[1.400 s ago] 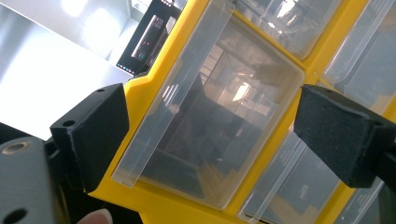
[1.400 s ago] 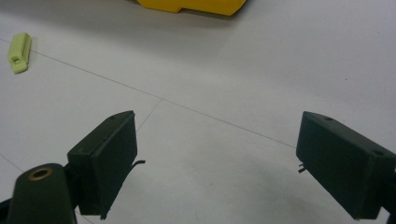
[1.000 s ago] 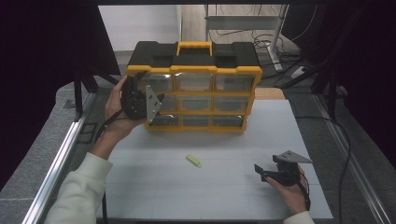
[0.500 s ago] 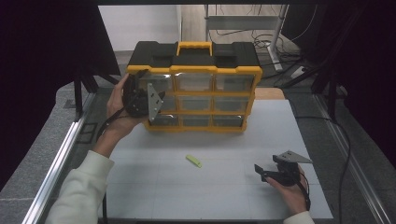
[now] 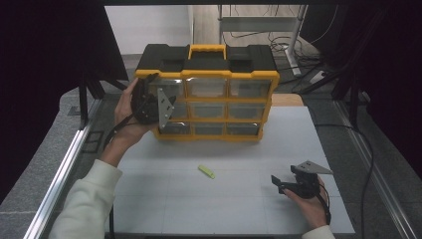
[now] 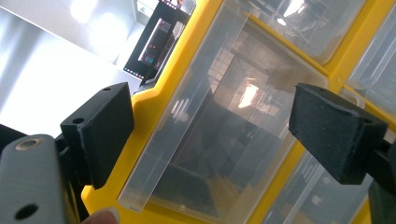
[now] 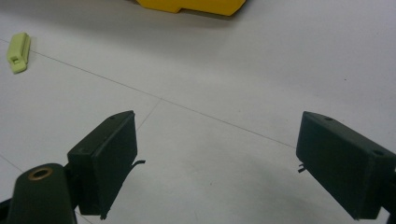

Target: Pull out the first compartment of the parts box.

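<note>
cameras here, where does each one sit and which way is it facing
High view: above the person's side, looking forward and down at the organizer on the table; forearms, hands, both tools show.
Left gripper view: on the left tool, facing a clear drawer; open jaws, a fingertip show.
Right gripper view: on the right tool, low across the table; open jaws show.
Shared: green piece in high and right views.

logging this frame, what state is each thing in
left gripper: open, jaws either side of a clear drawer front
right gripper: open, empty, over the table
left-column drawer: tilted partly out of its slot
yellow organizer: upright, handle down
green clip: lying flat on the table
</note>
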Action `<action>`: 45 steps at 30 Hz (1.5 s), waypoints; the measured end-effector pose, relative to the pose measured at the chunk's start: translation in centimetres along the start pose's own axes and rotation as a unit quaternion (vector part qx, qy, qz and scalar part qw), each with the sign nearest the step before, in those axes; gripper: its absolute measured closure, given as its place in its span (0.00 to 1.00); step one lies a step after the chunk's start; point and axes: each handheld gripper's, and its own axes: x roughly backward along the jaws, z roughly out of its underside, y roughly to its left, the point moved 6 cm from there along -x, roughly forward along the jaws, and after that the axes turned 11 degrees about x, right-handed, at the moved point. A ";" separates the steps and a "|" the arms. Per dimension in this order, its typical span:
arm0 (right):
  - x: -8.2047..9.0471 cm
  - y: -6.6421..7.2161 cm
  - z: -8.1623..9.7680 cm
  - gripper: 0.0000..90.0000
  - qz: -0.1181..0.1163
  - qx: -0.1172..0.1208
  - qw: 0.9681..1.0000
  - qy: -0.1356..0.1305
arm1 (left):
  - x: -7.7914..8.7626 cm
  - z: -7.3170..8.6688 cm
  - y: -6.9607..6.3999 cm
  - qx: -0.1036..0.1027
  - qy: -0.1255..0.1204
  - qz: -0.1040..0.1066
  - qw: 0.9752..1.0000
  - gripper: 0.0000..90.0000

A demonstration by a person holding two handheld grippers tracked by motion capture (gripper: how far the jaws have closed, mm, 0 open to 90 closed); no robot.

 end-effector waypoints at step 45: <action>0.0 0.0 0.0 0.14 0.004 0.003 1.000 -0.001 | 0.2 0.6 -0.3 -0.034 -0.007 -0.036 0.999 0.41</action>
